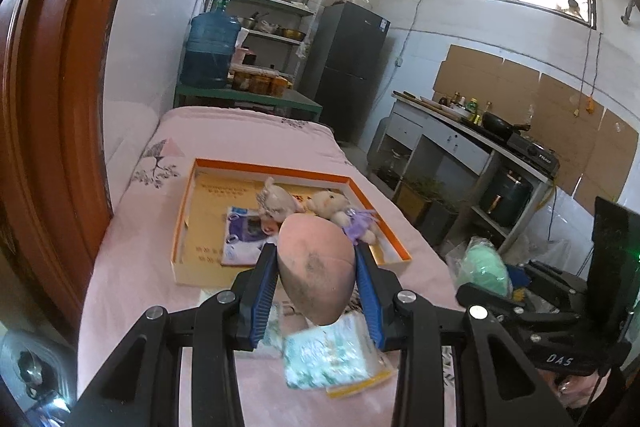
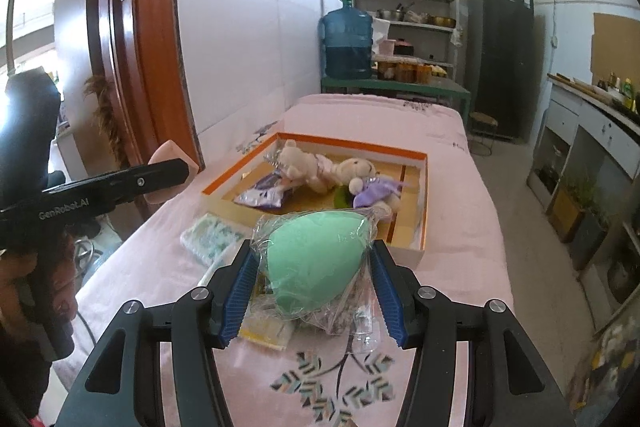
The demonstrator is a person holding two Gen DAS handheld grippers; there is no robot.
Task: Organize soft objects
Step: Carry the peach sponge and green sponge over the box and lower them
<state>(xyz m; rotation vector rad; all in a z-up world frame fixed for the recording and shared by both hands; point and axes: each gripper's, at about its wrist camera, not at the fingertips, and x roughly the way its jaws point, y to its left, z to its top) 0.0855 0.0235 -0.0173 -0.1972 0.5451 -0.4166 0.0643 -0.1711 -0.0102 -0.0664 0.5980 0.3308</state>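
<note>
My left gripper [image 1: 316, 247] is shut on a pink egg-shaped sponge [image 1: 316, 267], held above the pink table near the orange-rimmed box [image 1: 272, 171]. My right gripper [image 2: 312, 247] is shut on a green egg-shaped sponge [image 2: 316, 259] wrapped in clear plastic, held just before the same box [image 2: 420, 195]. Inside the box lie two small teddy bears [image 2: 304, 163] [image 2: 368, 179], one in a purple dress, and a purple packet [image 2: 264, 195]. The left gripper with its pink sponge [image 2: 168, 163] also shows at the left of the right wrist view.
Tissue packs [image 1: 332, 355] [image 2: 212, 235] and a yellow packet [image 2: 268, 331] lie on the pink tablecloth [image 2: 460, 227] in front of the box. A wooden door frame [image 2: 152, 47] stands left. A water jug [image 2: 348, 43], shelves, a fridge [image 2: 500, 55] and a kitchen counter [image 1: 480, 139] stand beyond.
</note>
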